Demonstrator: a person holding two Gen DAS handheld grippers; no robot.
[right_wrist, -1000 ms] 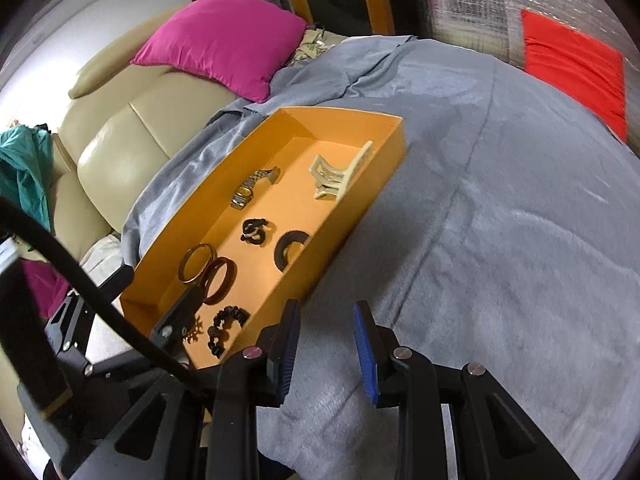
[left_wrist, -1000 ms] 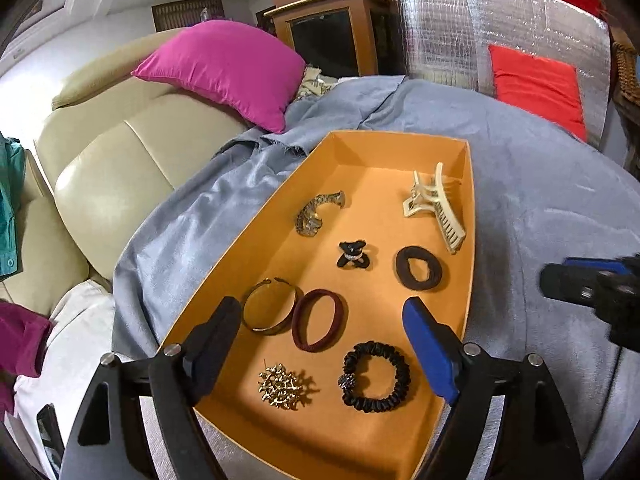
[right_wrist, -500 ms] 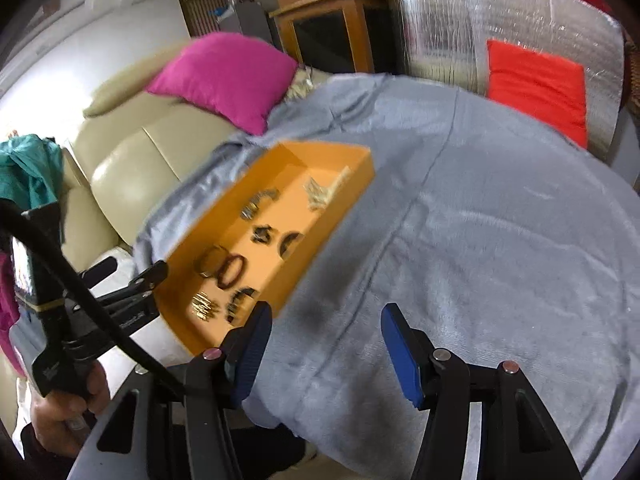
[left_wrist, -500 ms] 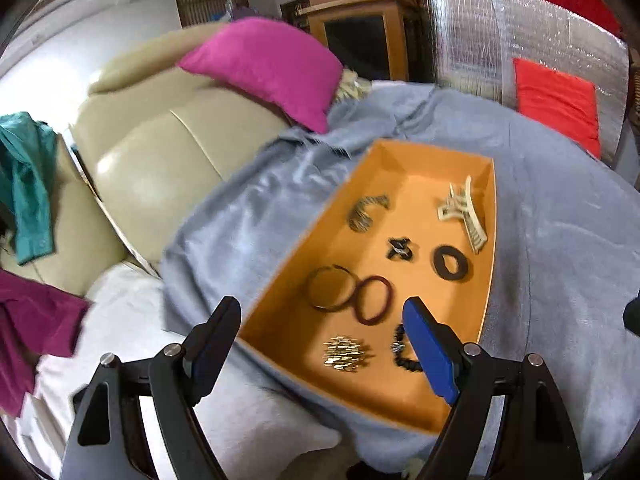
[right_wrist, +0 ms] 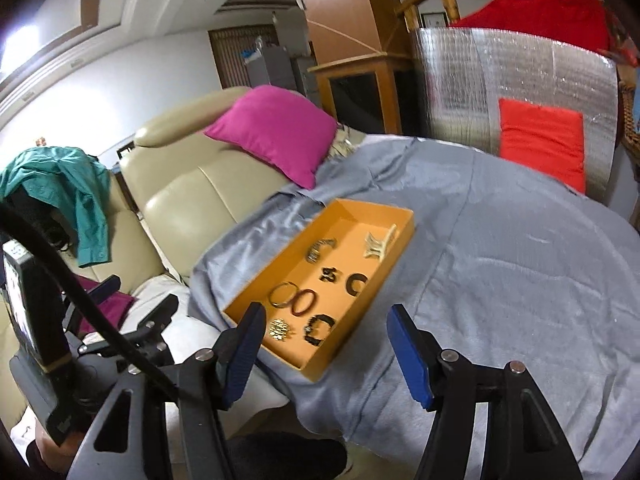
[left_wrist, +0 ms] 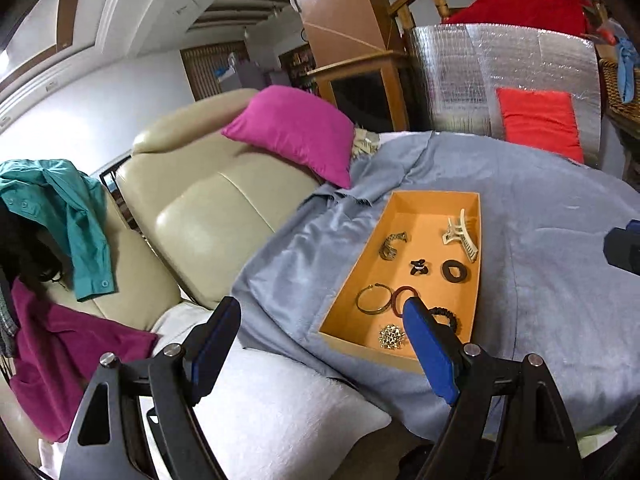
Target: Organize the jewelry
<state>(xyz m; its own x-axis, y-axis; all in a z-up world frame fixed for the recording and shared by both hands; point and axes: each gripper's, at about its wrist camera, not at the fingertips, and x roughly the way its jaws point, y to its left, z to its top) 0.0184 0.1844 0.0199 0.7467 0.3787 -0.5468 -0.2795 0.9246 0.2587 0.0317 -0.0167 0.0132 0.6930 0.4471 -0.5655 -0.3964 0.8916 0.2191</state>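
An orange tray (left_wrist: 400, 210) (right_wrist: 360, 210) lies on a grey cloth and holds several pieces: a cream claw clip (left_wrist: 462, 236), a gold brooch (left_wrist: 392, 336), a bronze bangle (left_wrist: 374, 299), a black scrunchie (left_wrist: 450, 318) and a dark hair ring (left_wrist: 456, 271). My left gripper (left_wrist: 322, 346) is open and empty, held back from the tray's near end. My right gripper (right_wrist: 326, 354) is open and empty, above the tray's near corner. The right gripper's tip shows at the right edge of the left wrist view (left_wrist: 624, 250).
The grey cloth (left_wrist: 560, 240) covers a round table. A beige leather sofa (left_wrist: 208, 216) stands left with a magenta cushion (left_wrist: 292, 132), a teal shirt (left_wrist: 76, 208) and a magenta garment (left_wrist: 60, 352). A silver foil panel (left_wrist: 500, 76) with a red cushion (left_wrist: 540, 120) stands behind.
Both grippers have pulled back and up from the tray, so it looks smaller and farther. The right gripper's jaws have opened wide. The pieces in the tray have not moved.
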